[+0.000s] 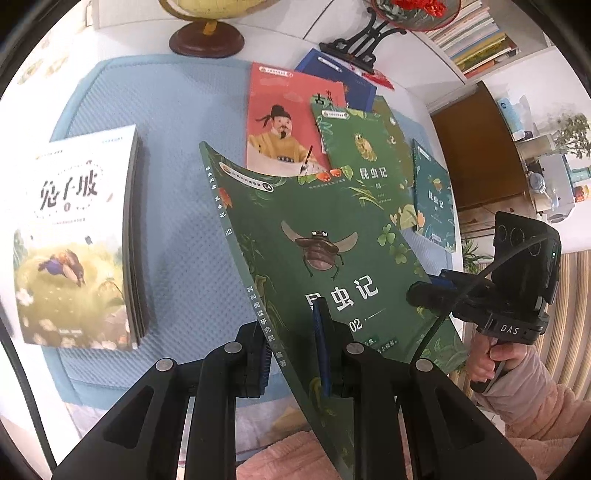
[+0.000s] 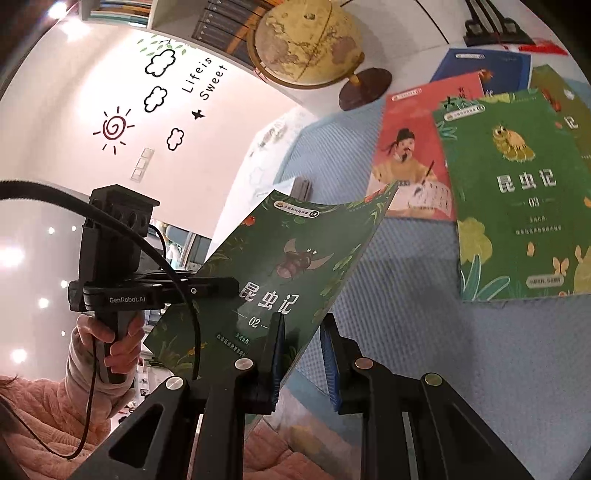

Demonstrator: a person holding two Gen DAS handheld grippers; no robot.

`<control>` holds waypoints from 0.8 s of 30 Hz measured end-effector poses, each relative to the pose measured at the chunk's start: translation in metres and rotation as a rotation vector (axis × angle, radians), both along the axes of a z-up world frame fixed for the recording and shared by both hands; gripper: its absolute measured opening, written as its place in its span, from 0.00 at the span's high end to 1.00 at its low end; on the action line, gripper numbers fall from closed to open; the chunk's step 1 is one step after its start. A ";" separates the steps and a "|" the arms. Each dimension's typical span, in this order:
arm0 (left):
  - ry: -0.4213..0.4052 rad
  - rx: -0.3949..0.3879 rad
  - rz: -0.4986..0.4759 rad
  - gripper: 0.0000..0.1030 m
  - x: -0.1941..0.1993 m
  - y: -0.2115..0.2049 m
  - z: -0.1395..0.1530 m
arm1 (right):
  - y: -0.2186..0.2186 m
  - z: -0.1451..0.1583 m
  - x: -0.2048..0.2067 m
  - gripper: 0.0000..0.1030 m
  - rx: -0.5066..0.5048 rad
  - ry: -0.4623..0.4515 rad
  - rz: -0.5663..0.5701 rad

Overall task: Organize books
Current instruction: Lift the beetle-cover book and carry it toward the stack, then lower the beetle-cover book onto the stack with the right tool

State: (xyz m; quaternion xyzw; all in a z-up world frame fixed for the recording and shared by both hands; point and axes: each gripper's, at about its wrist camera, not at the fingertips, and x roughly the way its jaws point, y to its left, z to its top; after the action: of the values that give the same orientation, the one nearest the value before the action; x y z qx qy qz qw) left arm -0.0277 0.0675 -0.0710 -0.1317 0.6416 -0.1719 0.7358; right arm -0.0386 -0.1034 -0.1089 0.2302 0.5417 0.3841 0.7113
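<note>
The green insect book numbered 02 (image 1: 325, 251) hangs above the blue mat (image 1: 177, 236), between the white book stack (image 1: 77, 236) and the scattered books beside the globe (image 1: 207, 33). The left gripper (image 1: 295, 354) is clamped on its spine edge and the right gripper (image 2: 301, 354) on its lower edge. It bends visibly, so it seems thin, light and floppy; holding near the spine probably gives the best support.

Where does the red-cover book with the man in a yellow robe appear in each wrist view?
Left wrist: red-cover book lies upper centre on the blue mat, behind the lifted green book.
Right wrist: upper right, partly under the green "03" book.
Shared landmark: the globe.
</note>
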 end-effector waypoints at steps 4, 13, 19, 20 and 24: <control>-0.030 0.006 -0.020 0.83 0.007 -0.001 0.009 | -0.001 0.009 0.004 0.80 -0.006 -0.024 -0.012; -0.079 0.001 -0.016 0.83 0.023 0.018 0.024 | 0.015 0.033 0.023 0.80 -0.028 -0.086 -0.023; -0.110 0.014 0.030 0.83 0.032 0.064 0.036 | 0.059 0.048 0.046 0.80 -0.034 -0.130 0.025; -0.114 0.014 0.036 0.83 0.033 0.071 0.037 | 0.068 0.050 0.050 0.80 -0.034 -0.141 0.034; -0.162 0.039 0.052 0.83 0.035 0.103 0.045 | 0.106 0.057 0.061 0.80 -0.045 -0.184 0.088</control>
State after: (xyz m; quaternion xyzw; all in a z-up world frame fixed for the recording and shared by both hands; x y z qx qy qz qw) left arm 0.0077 0.1701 -0.0256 -0.1195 0.5798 -0.1503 0.7918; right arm 0.0219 0.0029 -0.0523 0.1539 0.4923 0.4224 0.7453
